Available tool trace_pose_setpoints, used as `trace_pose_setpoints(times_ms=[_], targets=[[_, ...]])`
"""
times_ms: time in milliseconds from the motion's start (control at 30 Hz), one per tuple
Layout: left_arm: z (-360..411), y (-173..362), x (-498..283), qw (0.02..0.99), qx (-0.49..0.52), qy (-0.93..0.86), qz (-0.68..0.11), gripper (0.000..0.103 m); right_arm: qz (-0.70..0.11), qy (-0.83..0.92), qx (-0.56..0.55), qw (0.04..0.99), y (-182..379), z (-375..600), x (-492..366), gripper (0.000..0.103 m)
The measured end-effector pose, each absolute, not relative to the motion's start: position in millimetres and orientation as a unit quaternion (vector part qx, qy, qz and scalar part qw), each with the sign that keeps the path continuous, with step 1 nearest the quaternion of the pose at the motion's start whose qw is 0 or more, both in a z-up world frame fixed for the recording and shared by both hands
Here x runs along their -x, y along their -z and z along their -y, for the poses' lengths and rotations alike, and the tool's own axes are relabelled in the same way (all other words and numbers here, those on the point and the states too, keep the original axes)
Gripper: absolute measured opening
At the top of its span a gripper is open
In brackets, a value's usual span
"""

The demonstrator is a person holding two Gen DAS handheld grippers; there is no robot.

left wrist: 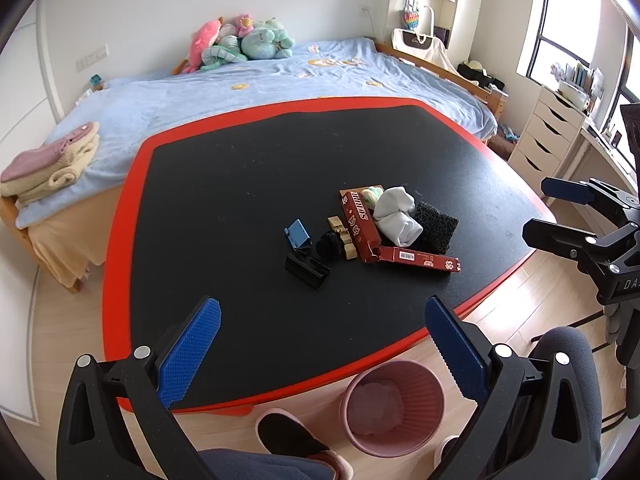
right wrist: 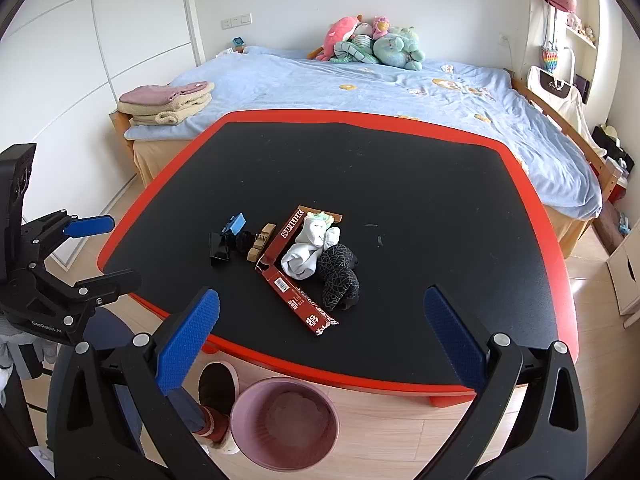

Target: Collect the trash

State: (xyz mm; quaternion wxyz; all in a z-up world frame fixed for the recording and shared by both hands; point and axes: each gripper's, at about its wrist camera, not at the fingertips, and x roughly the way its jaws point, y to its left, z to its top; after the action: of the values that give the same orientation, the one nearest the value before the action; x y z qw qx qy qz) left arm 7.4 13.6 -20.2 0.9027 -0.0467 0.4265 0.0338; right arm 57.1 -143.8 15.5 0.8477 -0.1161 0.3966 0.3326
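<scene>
Nearest on the floor: pink bin (right wrist: 285, 424) by a slipper (left wrist: 286, 434), just off the table (right wrist: 480, 248) edge. Left gripper (left wrist: 323, 350) and right gripper (right wrist: 322, 342) both wide open, empty, above the near edge. Mid-table pile: red carton (right wrist: 298, 302) marked "SURHE", white cloth (right wrist: 308, 254), black cloth (right wrist: 340, 280), clips (right wrist: 262, 242). Black top, red rim. Bed (right wrist: 400, 92) far side.

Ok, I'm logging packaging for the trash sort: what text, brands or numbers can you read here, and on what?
"SURHE": red carton, along its side.
"DA", cut off: body of the right hand-held gripper.
"GenRobot.AI", roughly: body of the left hand-held gripper.
Barcode label and white characters on the carton's folded-out part: too small to read.
</scene>
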Motion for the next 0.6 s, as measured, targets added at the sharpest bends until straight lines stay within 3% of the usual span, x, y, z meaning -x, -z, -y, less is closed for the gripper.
trace_pose_setpoints(times_ms=[600], targets=[[-15.1,13.7,-8.7,0.906,0.045,-0.033,-0.419,0.098,-0.4,-0.334,0.116,0.846,-15.6,144.2,-56.3,0.1]])
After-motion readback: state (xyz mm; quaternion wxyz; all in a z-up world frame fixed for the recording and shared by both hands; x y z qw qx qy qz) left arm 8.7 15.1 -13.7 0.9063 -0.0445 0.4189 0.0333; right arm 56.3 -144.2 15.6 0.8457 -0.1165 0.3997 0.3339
